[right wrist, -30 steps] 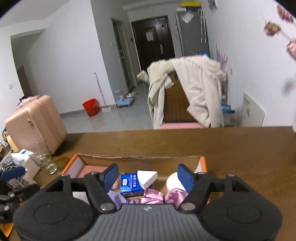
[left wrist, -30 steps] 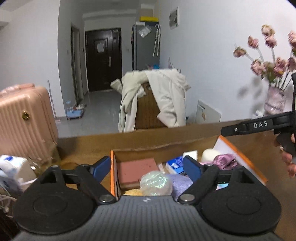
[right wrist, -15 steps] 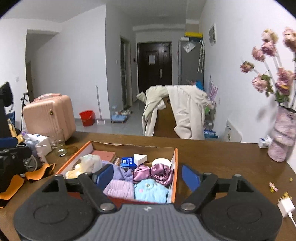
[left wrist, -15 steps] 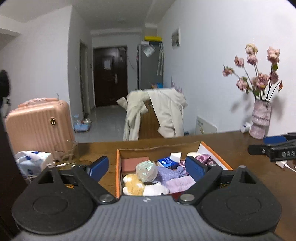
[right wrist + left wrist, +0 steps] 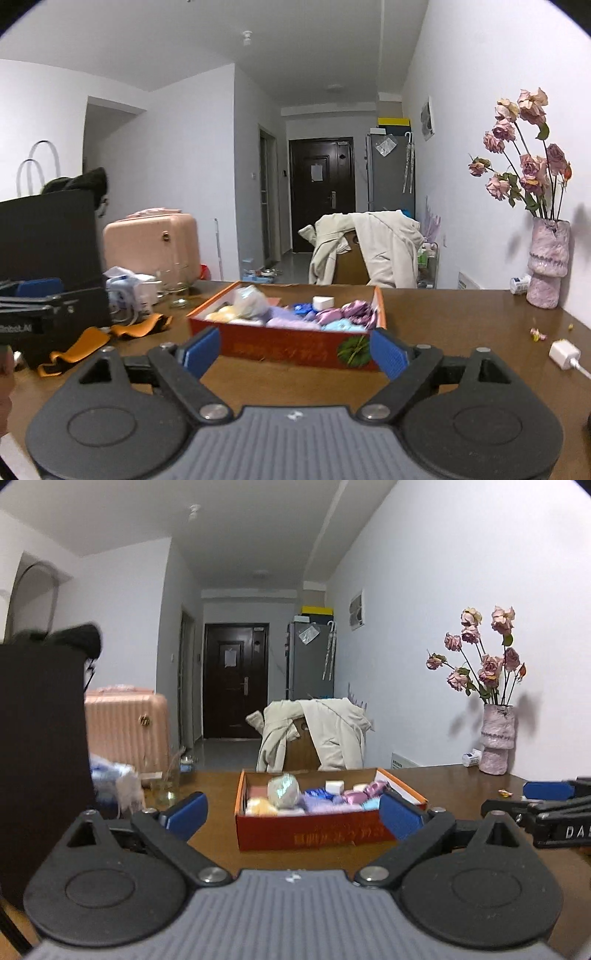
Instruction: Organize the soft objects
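Note:
An orange-red cardboard box (image 5: 314, 832) stands on the brown table, filled with soft things: a yellow plush (image 5: 258, 806), a wrapped pale ball (image 5: 283, 791), lilac cloth (image 5: 319, 806), pink satin scrunchies (image 5: 369, 790). It also shows in the right wrist view (image 5: 280, 347), with the scrunchies (image 5: 354, 310) and a light blue plush (image 5: 340, 325). My left gripper (image 5: 293, 816) is open and empty, low in front of the box. My right gripper (image 5: 295, 350) is open and empty, also in front of the box. Each gripper shows at the edge of the other's view.
A pink vase of dried roses (image 5: 546, 273) stands at the table's far right. A white charger (image 5: 563, 354) lies at the right. An orange strap (image 5: 103, 336), a glass (image 5: 177, 284), tissue packs (image 5: 125, 284) and a black case (image 5: 51, 236) are at the left. A coat-draped chair (image 5: 369, 251) stands beyond.
Both grippers have pulled back and down from above the box to table height in front of it. Both stay open and empty.

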`<state>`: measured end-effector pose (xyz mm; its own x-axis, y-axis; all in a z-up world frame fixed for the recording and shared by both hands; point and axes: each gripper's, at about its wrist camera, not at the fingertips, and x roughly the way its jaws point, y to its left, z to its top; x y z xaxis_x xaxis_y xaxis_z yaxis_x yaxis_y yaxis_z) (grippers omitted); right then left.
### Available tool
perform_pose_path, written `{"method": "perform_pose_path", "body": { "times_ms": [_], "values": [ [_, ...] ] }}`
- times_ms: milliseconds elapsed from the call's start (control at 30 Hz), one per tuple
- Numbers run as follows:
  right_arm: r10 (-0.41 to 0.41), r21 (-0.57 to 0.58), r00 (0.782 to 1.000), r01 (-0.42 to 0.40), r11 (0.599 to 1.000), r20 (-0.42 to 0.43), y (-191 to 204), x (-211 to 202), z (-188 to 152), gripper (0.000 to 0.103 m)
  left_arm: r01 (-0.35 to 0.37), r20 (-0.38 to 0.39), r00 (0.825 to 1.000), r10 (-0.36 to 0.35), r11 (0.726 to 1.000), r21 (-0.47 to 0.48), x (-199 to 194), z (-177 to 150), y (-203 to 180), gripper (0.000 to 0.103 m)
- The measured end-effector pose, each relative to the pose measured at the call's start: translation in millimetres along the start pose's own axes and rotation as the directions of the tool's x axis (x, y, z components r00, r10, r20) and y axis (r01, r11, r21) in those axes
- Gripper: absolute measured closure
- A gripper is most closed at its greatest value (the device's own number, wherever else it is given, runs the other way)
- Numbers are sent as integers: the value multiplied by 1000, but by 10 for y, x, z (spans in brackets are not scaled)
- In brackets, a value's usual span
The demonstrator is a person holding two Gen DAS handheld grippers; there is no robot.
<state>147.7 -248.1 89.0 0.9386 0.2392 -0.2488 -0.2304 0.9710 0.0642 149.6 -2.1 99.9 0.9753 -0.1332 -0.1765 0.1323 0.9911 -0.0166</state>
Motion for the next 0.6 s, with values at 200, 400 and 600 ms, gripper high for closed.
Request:
{"method": "perform_pose_path", "body": {
  "times_ms": [200,400,600],
  "values": [
    [36,6,999,-36,999,0,260,-377,-341,12,-6,-32,999,6,1000,6,-399,-361,-50,0],
    [21,-5,1000,-21,1000,8,473,-749,-655,12,-14,-35,999,15,1000,17,-774,-660,-68,0],
    [10,35,1000,-10,999,5,465,-1016,-1026,6,-26,-57,998,27,1000,12,-949,-925,-91,0]
  ]
}}
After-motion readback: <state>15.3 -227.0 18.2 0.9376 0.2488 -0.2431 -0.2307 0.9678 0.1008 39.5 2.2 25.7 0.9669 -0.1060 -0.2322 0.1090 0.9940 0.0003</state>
